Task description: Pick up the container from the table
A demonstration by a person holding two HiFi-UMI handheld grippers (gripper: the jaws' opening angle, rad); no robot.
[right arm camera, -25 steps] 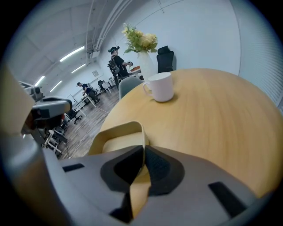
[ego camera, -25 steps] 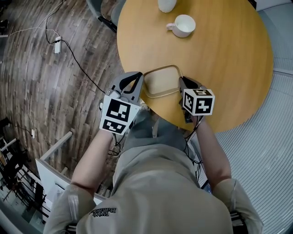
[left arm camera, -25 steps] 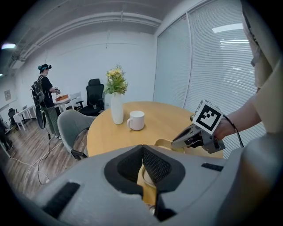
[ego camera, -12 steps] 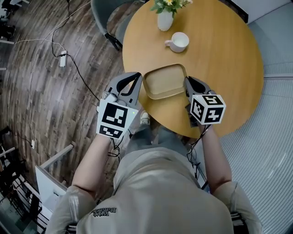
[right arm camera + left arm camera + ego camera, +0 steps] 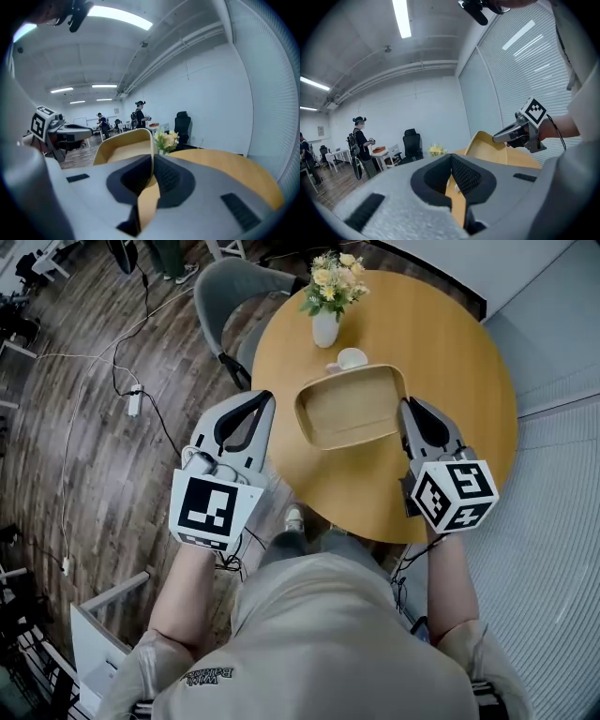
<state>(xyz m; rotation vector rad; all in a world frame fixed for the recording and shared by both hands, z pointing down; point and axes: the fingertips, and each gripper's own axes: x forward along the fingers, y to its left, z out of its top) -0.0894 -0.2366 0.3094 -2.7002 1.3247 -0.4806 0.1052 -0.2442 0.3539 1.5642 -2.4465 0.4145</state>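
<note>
- Container sits between the two grippers, over the near half of the round table. It overlaps the cup behind it, so I'd judge it already clear of the tabletop.
- Left gripper: clenched on the container's left rim. Its own view shows a tan strip of wall pinched between the pads.
- Right gripper: the same on the right rim, with the wall edge sandwiched in the jaws.
- Both holds are thin edge pinches on opposite sides. The load is shared, and neither side looks able to carry it alone.
- To do it well: raise both hands at the same rate and hold the spacing between them constant. Pulling apart or squeezing in would peel a rim out of the pads.
- Keep it level, with no wrist roll. The tray looks empty, so weight should be low; twist is the main risk.
- The vase of flowers and the cup are close behind it, so lift up and back, not forward.
- Pose: both forearms reach forward from the torso, roughly parallel. The jaws point away from the person and the marker cubes face back toward them. The left hand is over the table's edge and floor, the right hand over the tabletop.
</note>
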